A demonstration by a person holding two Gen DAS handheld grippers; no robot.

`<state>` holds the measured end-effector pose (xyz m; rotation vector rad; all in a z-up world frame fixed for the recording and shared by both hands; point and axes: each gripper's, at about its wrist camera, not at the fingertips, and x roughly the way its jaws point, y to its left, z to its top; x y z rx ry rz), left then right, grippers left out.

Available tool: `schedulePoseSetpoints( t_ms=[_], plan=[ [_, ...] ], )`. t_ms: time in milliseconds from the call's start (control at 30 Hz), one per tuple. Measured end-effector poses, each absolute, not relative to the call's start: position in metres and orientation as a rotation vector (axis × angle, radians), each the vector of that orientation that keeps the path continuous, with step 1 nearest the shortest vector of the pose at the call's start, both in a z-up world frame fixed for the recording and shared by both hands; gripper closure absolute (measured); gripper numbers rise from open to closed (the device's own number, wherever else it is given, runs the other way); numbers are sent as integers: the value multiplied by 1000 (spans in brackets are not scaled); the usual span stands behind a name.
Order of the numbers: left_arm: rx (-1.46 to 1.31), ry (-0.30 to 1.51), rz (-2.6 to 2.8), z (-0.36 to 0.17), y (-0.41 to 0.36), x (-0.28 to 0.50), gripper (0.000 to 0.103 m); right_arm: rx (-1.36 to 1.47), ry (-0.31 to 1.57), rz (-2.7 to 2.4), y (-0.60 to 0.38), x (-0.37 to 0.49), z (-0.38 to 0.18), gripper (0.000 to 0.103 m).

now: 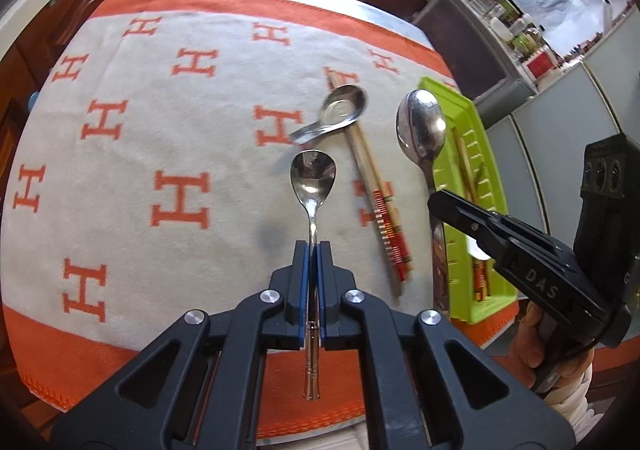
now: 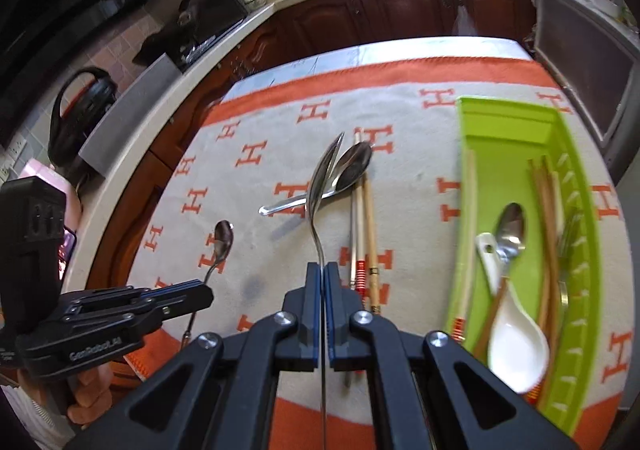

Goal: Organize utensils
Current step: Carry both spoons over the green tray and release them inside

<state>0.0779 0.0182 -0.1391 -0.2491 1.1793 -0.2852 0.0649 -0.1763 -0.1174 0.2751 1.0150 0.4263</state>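
Note:
My left gripper (image 1: 313, 250) is shut on a small steel spoon (image 1: 313, 177) and holds it above the cloth, bowl pointing away; it also shows in the right wrist view (image 2: 224, 238). My right gripper (image 2: 323, 270) is shut on a large steel spoon (image 2: 326, 173), seen edge-on; in the left wrist view that spoon (image 1: 421, 125) hangs beside the green tray (image 1: 496, 282). A steel soup spoon (image 1: 340, 109) lies across a pair of chopsticks (image 1: 376, 193) on the cloth. The tray (image 2: 508, 125) holds a white ceramic spoon (image 2: 516, 346), a steel spoon (image 2: 510, 226), chopsticks and forks.
The table is covered by a white and orange cloth (image 1: 120, 177) with H letters. Dark wood cabinets (image 2: 400, 5) and a cluttered counter run behind it. A black bag (image 2: 80, 105) sits on the counter at the left.

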Motion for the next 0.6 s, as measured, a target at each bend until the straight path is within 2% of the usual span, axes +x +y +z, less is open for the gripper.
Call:
schedulePoseSetpoints(
  t_ms=[267, 600],
  plan=[
    [-201, 1174, -428, -117, -69, 102, 101, 272, 963, 238, -254, 54, -95, 101],
    [-114, 1200, -495, -129, -168, 131, 101, 279, 1043, 84, -309, 68, -141, 101]
  ],
)
